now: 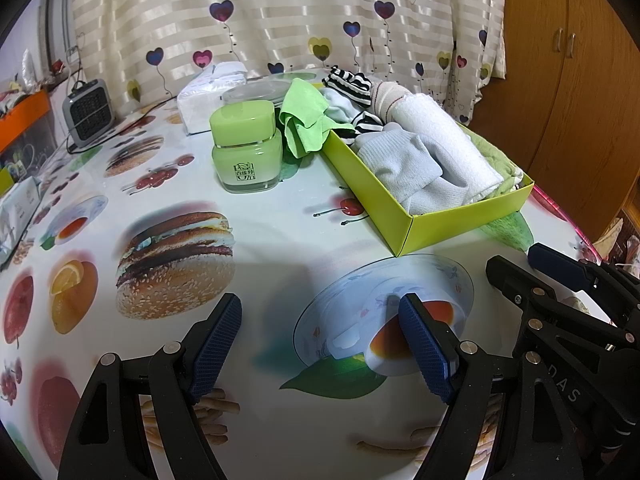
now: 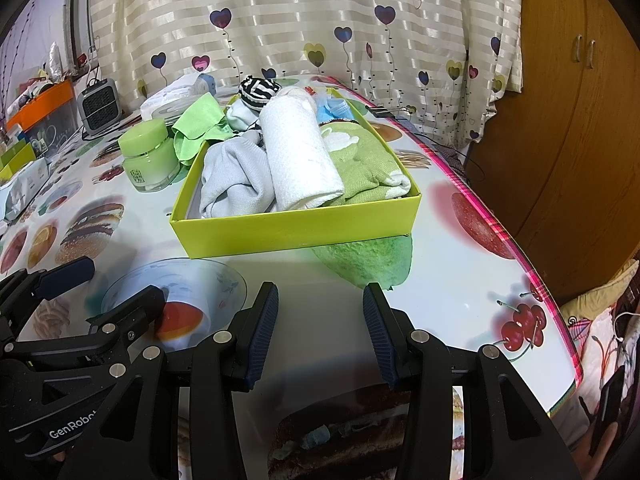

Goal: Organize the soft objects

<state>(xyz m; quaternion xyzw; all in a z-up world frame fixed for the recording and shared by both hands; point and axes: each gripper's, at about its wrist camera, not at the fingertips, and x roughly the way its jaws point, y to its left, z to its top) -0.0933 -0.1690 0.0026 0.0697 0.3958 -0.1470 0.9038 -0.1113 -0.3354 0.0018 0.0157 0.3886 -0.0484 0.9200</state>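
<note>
Hovering over the food-print tabletop (image 2: 460, 280), I hold both the left hand-held gripper (image 1: 320, 344) and right hand-held gripper (image 2: 320, 332) with jaws apart, empty. Rolled towels (image 2: 300, 160) fill the yellow-green box (image 2: 296, 228); a heart-patterned curtain (image 2: 300, 20) hangs behind.

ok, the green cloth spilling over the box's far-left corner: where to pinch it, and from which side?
Pinch the green cloth at its bunched folds hanging outside the yellow-green box, coming from above on the jar side. The green jar stands close, so a level approach looks cramped. Left gripper is open and likely better placed.
</note>
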